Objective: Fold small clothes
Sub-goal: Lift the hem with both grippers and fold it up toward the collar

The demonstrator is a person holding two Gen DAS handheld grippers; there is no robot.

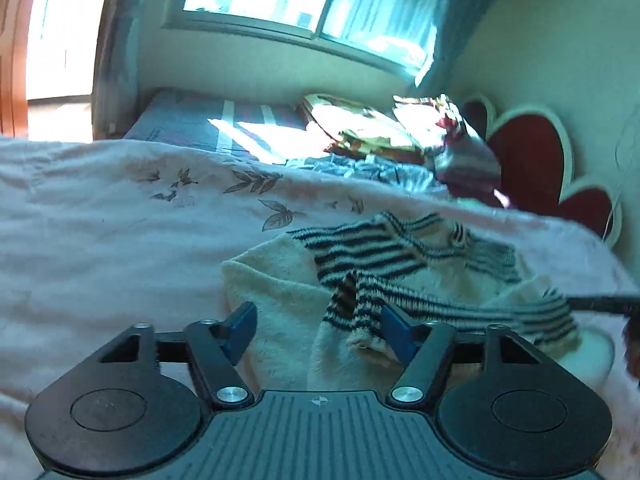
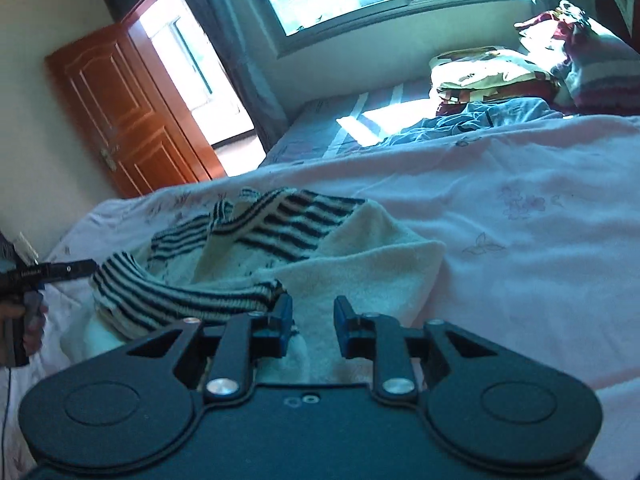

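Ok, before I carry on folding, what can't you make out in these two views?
- Near hem of the cream fleece garment with black-and-white striped knit sleeves: hidden by the right gripper body in the right wrist view.
- Its right striped cuff: blurred in the left wrist view.
- Left gripper: open, but cloth contact on its right finger is unclear.
- Pink floral bedsheet under the garment: covered.

Left claw [image 1: 316,326] gapes wide; right claw [image 2: 313,322] stands parted more narrowly, both held low.
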